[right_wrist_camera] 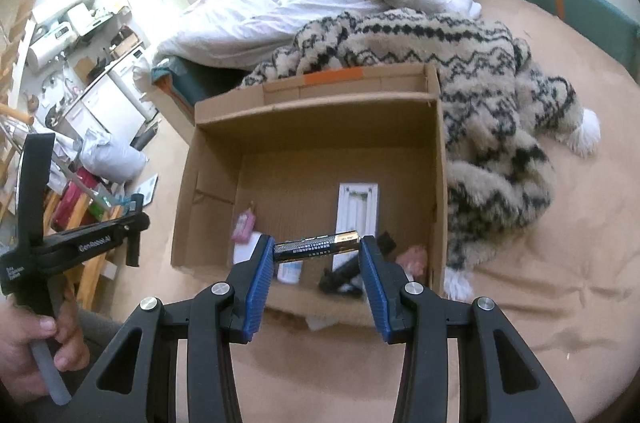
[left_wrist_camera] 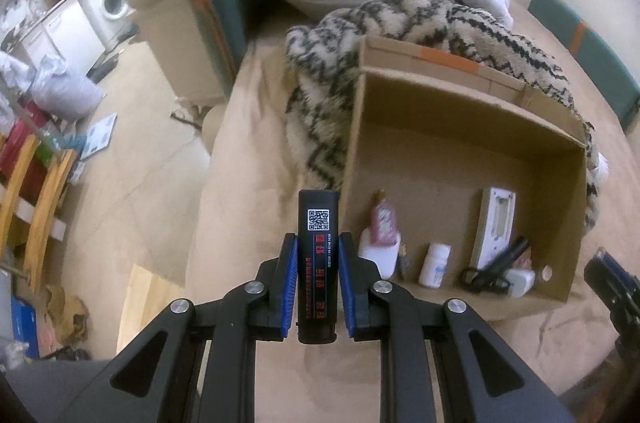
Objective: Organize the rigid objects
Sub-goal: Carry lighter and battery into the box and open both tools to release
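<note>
My left gripper [left_wrist_camera: 318,243] is shut on a black rectangular lighter-like case [left_wrist_camera: 318,223] with a QR code, held upright just left of the open cardboard box [left_wrist_camera: 460,111]. My right gripper [right_wrist_camera: 318,247] is shut on a black and gold battery [right_wrist_camera: 320,244], held crosswise between the pads above the box's near wall [right_wrist_camera: 438,183]. Inside the box lie a pink bottle [right_wrist_camera: 244,226], a white flat device [right_wrist_camera: 357,211], a white pill bottle [left_wrist_camera: 434,265], black scissors [left_wrist_camera: 494,269] and a white tub [left_wrist_camera: 378,255].
The box sits on a tan bed sheet [right_wrist_camera: 560,283]. A patterned fleece blanket [right_wrist_camera: 480,91] lies behind and right of it, a white duvet [right_wrist_camera: 320,3] farther back. The left hand-held gripper [right_wrist_camera: 72,243] shows at the left. The room floor [left_wrist_camera: 132,163] with clutter lies left.
</note>
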A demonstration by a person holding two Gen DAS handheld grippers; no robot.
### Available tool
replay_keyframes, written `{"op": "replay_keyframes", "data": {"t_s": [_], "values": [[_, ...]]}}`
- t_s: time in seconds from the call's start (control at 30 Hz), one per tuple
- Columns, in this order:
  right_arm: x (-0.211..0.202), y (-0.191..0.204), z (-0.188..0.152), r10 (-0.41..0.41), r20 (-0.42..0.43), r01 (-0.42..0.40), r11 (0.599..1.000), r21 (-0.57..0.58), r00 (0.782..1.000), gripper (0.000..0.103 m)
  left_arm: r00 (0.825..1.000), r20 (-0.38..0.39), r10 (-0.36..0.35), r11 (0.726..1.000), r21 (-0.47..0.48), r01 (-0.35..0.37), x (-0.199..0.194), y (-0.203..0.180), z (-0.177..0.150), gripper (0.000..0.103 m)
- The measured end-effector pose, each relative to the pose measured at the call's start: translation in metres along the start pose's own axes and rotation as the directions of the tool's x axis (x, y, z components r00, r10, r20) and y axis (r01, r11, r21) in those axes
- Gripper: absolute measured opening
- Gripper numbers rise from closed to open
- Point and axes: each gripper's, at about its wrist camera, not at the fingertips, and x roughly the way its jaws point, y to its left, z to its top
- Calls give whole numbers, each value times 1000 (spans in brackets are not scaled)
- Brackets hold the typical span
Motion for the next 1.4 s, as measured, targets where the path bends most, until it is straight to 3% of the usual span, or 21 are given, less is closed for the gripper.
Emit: {"op": "replay_keyframes", "data": {"t_s": [0.43,0.53,0.8,1.03,1.4], "values": [[53,-4,37,-32,-32,31,999,-40,999,45,999,46,-5,997,74,2,33,-40,42,18],[63,-9,36,-35,-52,33,999,-25,998,45,998,61,5,997,76,-10,45,-44,40,18],[84,-11,23,-45,-116,40,998,-49,992,45,1000,6,10,996,85,-10,74,-50,31,18],[100,-14,21,-44,-168,39,999,-33,985,45,1000,3,19,988,152,-19,80,-62,23,18],[113,-23,12,-64,-236,64,998,-5,970,45,999,-38,40,984,177,-32,93,-63,17,18]]}}
